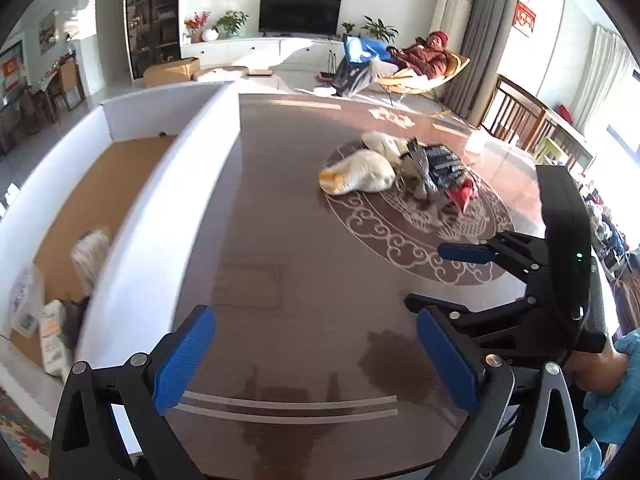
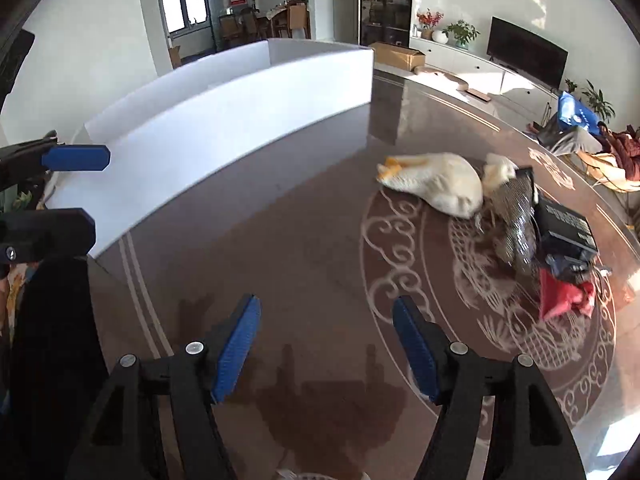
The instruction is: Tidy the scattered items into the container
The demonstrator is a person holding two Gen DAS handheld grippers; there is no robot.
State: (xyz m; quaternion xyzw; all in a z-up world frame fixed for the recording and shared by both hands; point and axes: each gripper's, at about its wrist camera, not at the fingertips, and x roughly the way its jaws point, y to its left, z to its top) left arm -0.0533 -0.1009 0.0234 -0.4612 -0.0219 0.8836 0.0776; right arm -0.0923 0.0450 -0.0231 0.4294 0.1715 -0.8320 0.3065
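Observation:
A white box (image 1: 160, 184) with a brown floor stands on the table's left; several packets (image 1: 52, 336) lie inside it. It also shows in the right wrist view (image 2: 224, 120). A pile sits mid-table: a white plush duck (image 1: 360, 176) (image 2: 436, 184), a patterned pouch (image 2: 516, 220), a dark box (image 2: 568, 228) and a red bag (image 2: 560, 296). My left gripper (image 1: 316, 352) is open and empty above the table, beside the box. My right gripper (image 2: 326, 344) is open and empty, well short of the pile; it also shows in the left wrist view (image 1: 452, 280).
The dark glossy table (image 1: 288, 240) has a round pale ornament under the pile. A person lies in a lounge chair (image 1: 424, 64) beyond the table. A TV (image 1: 300, 14) and cabinet stand at the far wall. Wooden chairs (image 1: 520, 116) stand on the right.

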